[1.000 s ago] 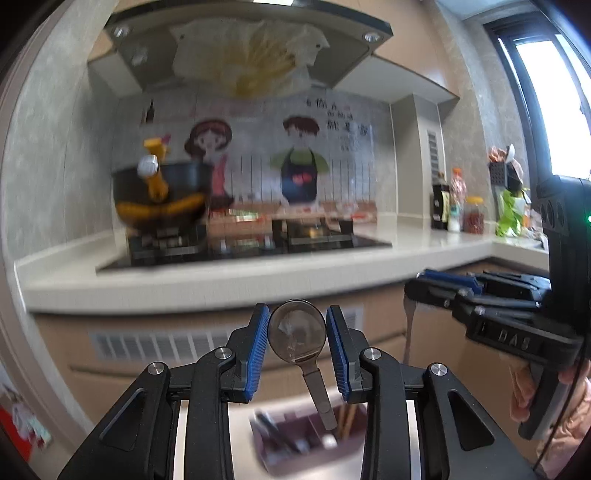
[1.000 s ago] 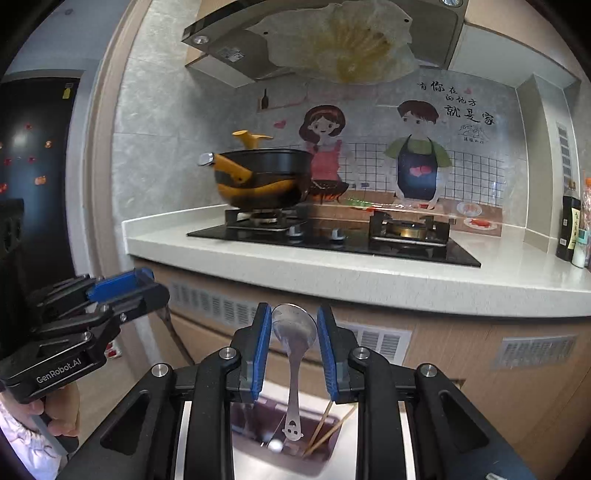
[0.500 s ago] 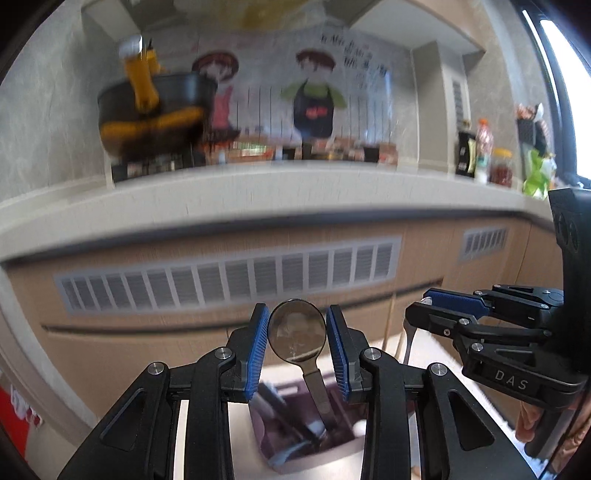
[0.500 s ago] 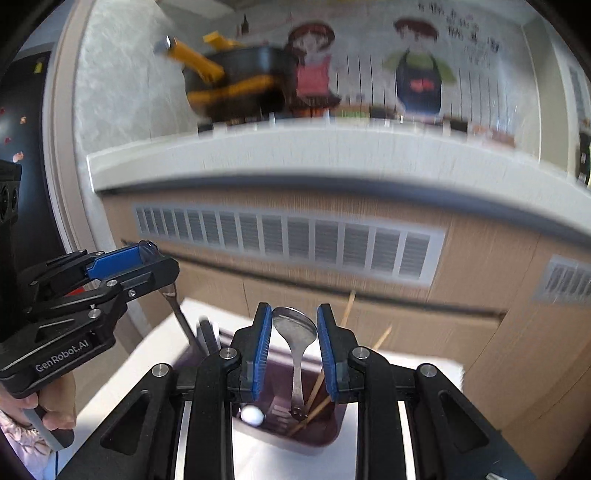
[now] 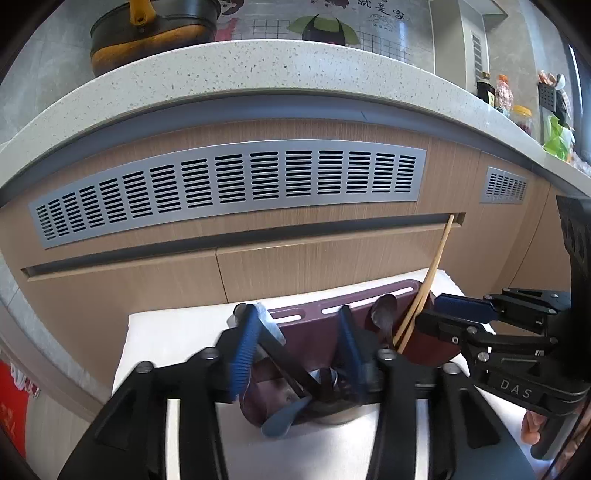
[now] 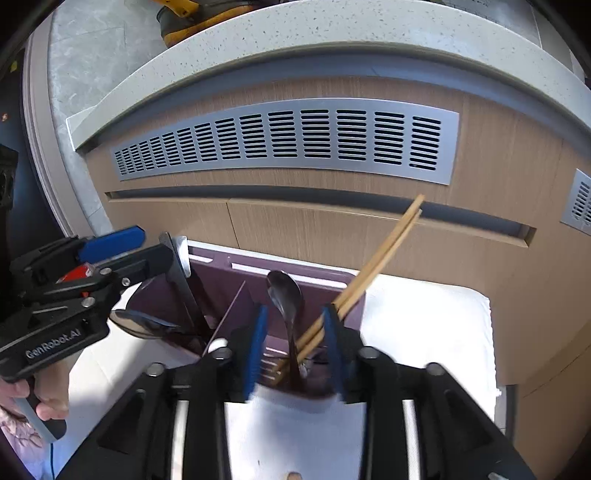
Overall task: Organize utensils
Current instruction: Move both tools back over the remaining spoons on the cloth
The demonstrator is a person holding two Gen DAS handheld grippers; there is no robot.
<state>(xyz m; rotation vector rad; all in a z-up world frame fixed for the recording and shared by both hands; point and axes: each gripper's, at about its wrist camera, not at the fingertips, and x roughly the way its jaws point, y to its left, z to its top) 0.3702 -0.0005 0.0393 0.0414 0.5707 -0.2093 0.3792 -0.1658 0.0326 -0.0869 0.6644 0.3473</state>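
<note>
A white cloth-covered surface (image 5: 177, 332) fills the lower middle of both views, and a dark purple utensil caddy (image 6: 236, 273) stands on it, just in front of wood-grain cabinet fronts (image 5: 295, 258). Above the cabinets runs a long grey vent grille (image 5: 229, 184), and over that curves a speckled pale counter (image 5: 258, 62) carrying a black and orange pot (image 5: 147, 33) at the upper left of the left wrist view; bottles and jars (image 5: 504, 92) sit at its upper right. A cartoon wall sticker shows along the top edge. The left gripper (image 5: 297, 347) sits low over the left end of the caddy with its 2 blue-padded fingers spread apart; a spoon (image 6: 142, 325) leans out of that compartment beside a flat metal utensil handle (image 6: 181, 258), and whether the fingers touch either of them cannot be told. The right gripper (image 6: 293, 347) is over the right end of the caddy, its fingers likewise parted and clamped on nothing. Between them a second spoon (image 6: 286, 295) stands bowl-up in the right compartment, and 2 wooden chopsticks (image 6: 384, 240) lean from the same compartment toward the upper right, passing close by the right-hand finger. In the right wrist view the hand holding the left gripper's handle appears at the lower left.
</note>
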